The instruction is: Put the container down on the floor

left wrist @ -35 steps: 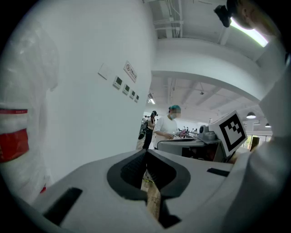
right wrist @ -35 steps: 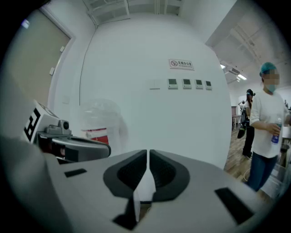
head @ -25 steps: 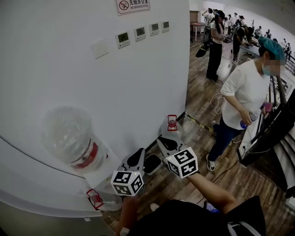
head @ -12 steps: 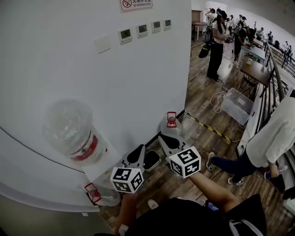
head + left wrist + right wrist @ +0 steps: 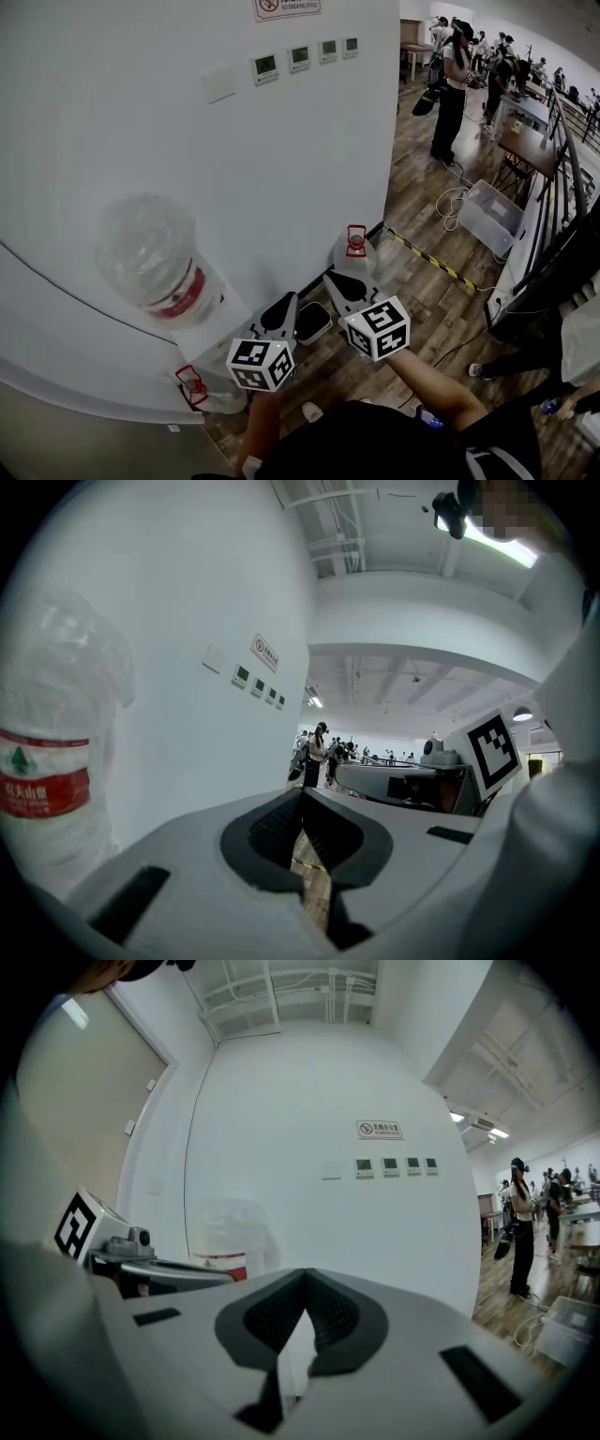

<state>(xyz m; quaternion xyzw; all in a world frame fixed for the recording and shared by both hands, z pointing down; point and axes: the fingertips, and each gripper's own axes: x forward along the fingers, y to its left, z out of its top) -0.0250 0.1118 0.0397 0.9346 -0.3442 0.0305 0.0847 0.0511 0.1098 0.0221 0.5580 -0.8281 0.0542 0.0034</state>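
Note:
A clear water jug with a red cap (image 5: pixel 354 247) stands on the wooden floor against the white wall, just beyond my right gripper (image 5: pixel 337 280). That gripper is shut and holds nothing; in the right gripper view its jaws (image 5: pixel 306 1281) meet at the tip. My left gripper (image 5: pixel 281 309) hangs beside it, also shut and empty, with the jaws closed in the left gripper view (image 5: pixel 302 797). A large upturned bottle with a red label (image 5: pixel 150 255) sits on a white dispenser to the left and shows in both gripper views (image 5: pixel 47 761) (image 5: pixel 230 1232). Another jug with a red handle (image 5: pixel 199 392) rests at the dispenser's foot.
The curved white wall (image 5: pixel 281 169) carries small control panels (image 5: pixel 300 56). A yellow-black tape strip (image 5: pixel 431 262), a loose cable (image 5: pixel 455 202) and a clear plastic bin (image 5: pixel 492 216) lie on the floor to the right. A person's legs (image 5: pixel 525 361) stand at lower right; more people work further back.
The person in the white shirt has walked from the right middle down toward the lower right edge. Both grippers have hardly moved; the view has tilted slightly.

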